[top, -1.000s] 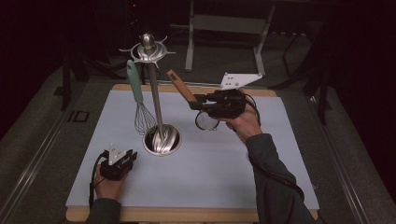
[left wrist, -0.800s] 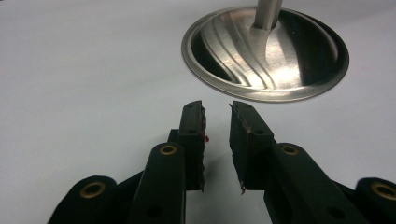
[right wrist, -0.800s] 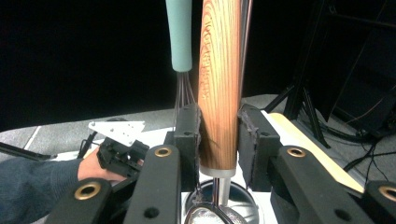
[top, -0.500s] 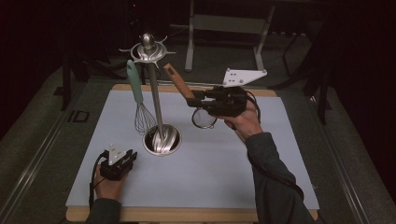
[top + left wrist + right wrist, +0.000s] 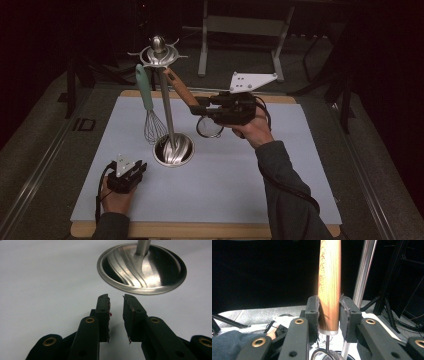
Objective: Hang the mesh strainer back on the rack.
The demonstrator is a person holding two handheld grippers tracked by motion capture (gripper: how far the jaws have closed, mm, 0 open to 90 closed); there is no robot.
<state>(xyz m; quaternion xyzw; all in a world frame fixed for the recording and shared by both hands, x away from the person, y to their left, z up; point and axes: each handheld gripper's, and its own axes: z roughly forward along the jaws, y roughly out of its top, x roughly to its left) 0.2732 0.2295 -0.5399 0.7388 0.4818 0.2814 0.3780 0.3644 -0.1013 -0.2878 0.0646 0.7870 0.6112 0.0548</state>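
From the high view, the right gripper [image 5: 200, 106] is clamping a strainer [image 5: 209, 127] by its wooden handle [image 5: 180, 90], tip angling toward the rack [image 5: 159, 55] ahead, seemingly for hanging. The left gripper [image 5: 116, 305] is resting empty, jaws slightly parted, before the rack's base [image 5: 160, 277]. In the right gripper view, both jaws are squeezing the handle's lower end, the pole [image 5: 364, 267] just beyond.

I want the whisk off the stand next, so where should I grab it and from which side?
Probably grip the whisk's mint handle midway. It hangs upright from the stand's top ring, left of the pole, so come level from the open left. The left gripper is free.
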